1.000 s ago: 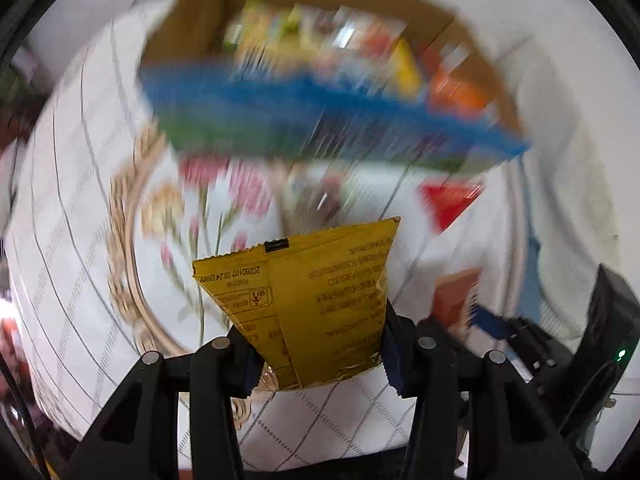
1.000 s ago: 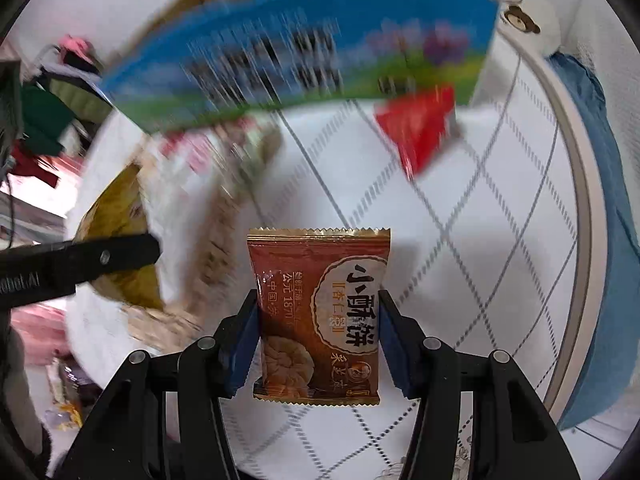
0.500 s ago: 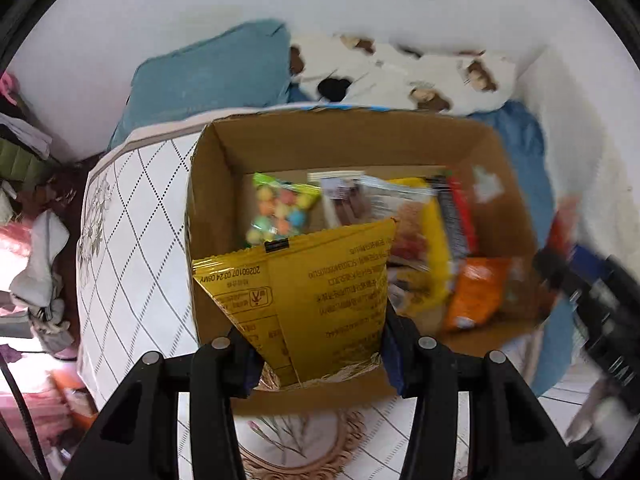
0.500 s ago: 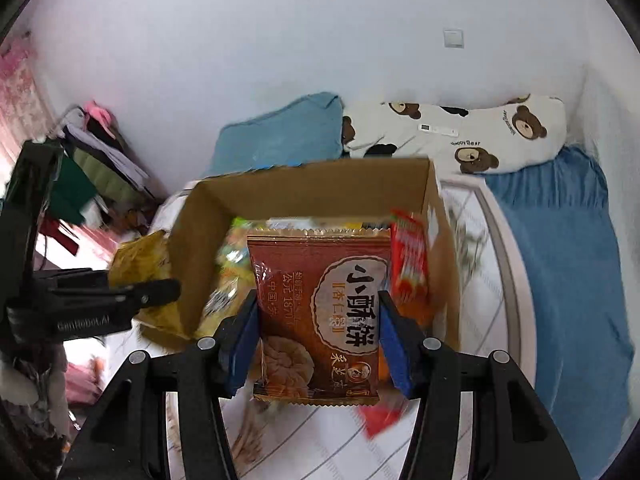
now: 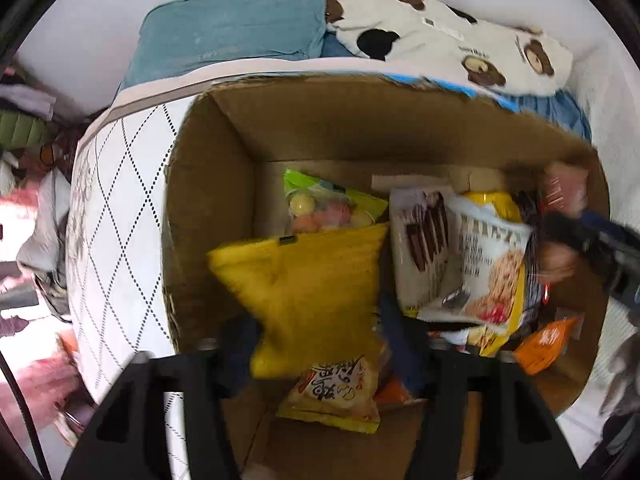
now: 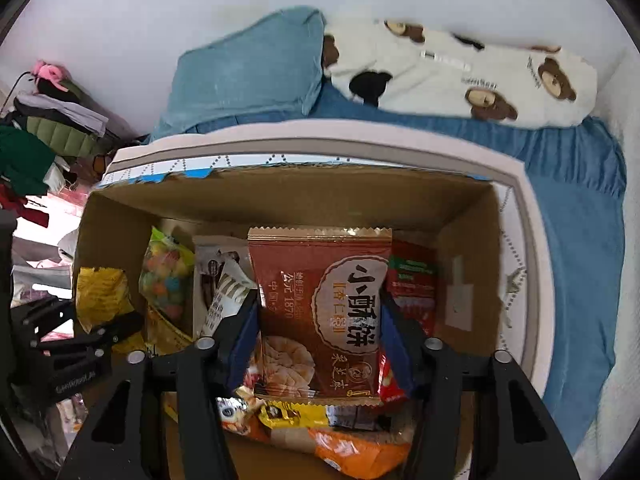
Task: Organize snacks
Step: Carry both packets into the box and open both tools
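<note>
Behind everything stands a white wall, with a blue pillow [image 6: 244, 68] and a white pillow with bears [image 6: 460, 68] lying on a blue bedsheet [image 6: 576, 208]. On the white cloth with dotted diamond lines [image 5: 120, 216] sits an open cardboard box [image 6: 360, 196], already filled with many snack bags. The left gripper [image 5: 316, 344] is above the left part of the box, and its two fingers are closed on the lower part of a yellow snack bag [image 5: 312, 288], which stands up between them and looks blurred. Beyond it, inside the box, I can see a green bag of coloured candy [image 5: 320, 204] and a white bag with chocolate sticks [image 5: 424, 240]. The right gripper [image 6: 320, 344] is over the middle of the box; its fingers press both side edges of a brown biscuit packet [image 6: 320, 304], held upright with its top edge above the fingertips. Just beside this packet on the right is a red packet [image 6: 412, 280], and below it an orange bag [image 6: 360, 452] lies near the front wall of the box.
</note>
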A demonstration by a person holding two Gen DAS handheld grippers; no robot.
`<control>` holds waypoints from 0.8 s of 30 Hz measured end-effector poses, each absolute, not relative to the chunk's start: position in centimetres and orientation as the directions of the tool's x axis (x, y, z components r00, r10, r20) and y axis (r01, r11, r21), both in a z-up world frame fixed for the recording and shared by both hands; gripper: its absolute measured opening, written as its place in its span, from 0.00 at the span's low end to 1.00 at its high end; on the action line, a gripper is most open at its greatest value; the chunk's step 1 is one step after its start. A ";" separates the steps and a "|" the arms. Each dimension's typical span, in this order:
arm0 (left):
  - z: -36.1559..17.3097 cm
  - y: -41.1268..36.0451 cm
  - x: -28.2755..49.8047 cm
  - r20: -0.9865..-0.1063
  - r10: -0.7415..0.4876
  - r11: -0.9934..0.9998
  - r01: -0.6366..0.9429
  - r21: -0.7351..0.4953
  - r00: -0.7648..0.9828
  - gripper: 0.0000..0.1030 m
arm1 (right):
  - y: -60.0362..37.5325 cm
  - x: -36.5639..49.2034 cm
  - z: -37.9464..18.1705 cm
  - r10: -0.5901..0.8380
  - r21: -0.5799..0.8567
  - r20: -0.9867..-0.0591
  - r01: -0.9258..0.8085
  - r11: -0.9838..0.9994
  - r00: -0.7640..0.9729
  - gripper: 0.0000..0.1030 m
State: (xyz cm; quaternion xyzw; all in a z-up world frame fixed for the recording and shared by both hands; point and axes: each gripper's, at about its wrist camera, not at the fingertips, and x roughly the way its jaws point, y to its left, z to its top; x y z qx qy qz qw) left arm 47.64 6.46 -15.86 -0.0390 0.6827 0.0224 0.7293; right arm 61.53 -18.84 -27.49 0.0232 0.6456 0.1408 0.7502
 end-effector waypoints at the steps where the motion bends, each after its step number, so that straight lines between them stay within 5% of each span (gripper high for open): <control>1: -15.7 6.7 47.8 -0.997 -0.030 0.995 -0.097 -0.038 0.078 0.87 | -18.7 61.8 -27.8 0.232 0.209 -0.965 -0.178 0.961 0.119 0.88; 2: -15.6 6.8 47.8 -0.996 -0.039 0.993 -0.105 -0.048 0.086 0.91 | -18.7 61.8 -27.9 0.230 0.208 -0.966 -0.173 0.963 0.119 0.96; 24: -13.2 4.0 42.9 -0.973 0.001 0.996 -0.086 -0.019 0.230 0.95 | -21.2 53.6 -26.1 0.167 0.135 -0.957 -0.145 0.980 0.238 0.96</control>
